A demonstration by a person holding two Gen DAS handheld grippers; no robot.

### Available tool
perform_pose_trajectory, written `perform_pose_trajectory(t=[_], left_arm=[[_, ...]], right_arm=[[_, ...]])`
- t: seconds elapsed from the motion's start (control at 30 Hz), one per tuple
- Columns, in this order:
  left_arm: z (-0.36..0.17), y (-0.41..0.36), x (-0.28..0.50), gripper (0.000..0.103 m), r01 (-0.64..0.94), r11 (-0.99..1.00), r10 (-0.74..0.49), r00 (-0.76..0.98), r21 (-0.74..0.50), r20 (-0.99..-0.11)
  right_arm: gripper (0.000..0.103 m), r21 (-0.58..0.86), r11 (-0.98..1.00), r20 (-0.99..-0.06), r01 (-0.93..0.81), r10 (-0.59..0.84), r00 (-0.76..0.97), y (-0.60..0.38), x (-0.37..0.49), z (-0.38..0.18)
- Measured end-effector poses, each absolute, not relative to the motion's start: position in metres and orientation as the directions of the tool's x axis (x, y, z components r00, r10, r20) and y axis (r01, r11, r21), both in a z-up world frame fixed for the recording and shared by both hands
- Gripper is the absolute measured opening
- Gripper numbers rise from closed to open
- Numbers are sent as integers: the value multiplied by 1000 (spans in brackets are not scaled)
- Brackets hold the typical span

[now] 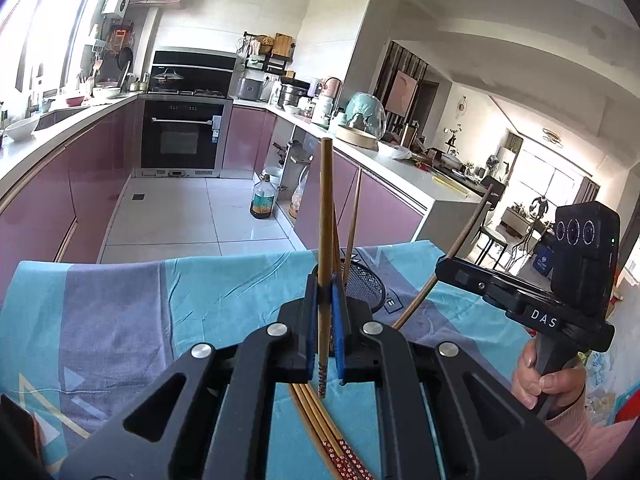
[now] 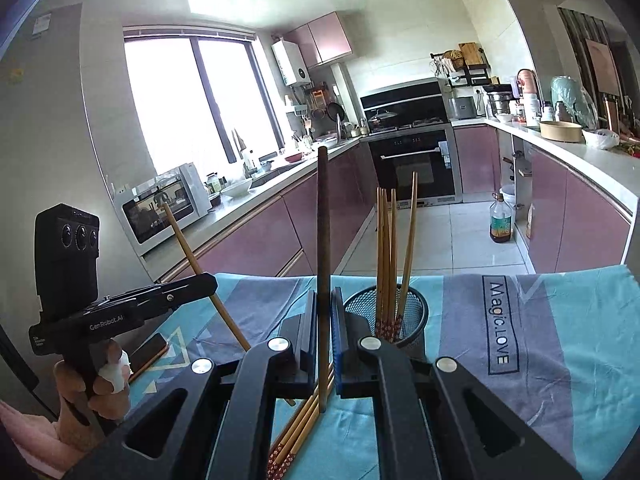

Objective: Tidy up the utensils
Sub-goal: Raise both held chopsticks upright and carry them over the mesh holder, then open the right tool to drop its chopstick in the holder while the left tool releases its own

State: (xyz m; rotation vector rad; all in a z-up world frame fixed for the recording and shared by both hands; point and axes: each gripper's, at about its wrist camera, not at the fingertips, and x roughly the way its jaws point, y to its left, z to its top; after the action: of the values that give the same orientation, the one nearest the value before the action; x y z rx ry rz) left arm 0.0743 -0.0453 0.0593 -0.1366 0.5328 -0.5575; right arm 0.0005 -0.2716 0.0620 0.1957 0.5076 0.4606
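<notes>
Home kitchen (oven (image 1: 182, 136), counters (image 2: 580, 156), hob (image 1: 188, 91)).

Two black handheld grippers, the left gripper (image 1: 325, 312) and the right gripper (image 2: 325, 320), carry blue finger pads and round silver screws. White lettering reads "DAS" and "GenRobot.AI". A pink sleeve (image 1: 576, 432) covers the person's wrist.

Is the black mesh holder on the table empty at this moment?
No, the right wrist view shows several chopsticks standing upright inside the black mesh holder.
</notes>
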Motion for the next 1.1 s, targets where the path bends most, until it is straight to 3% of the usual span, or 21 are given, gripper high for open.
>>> perform_pose_trajectory(t=[0.67, 1.1], left_arm=[[117, -75, 111, 7, 497, 838, -545, 764, -224, -345], [109, -101, 132, 7, 485, 853, -520, 758, -193, -393]], right_arm=[[5, 190, 917, -326, -351, 396, 858, -291, 22, 111], [5, 171, 933, -366, -316, 358, 859, -292, 43, 99]])
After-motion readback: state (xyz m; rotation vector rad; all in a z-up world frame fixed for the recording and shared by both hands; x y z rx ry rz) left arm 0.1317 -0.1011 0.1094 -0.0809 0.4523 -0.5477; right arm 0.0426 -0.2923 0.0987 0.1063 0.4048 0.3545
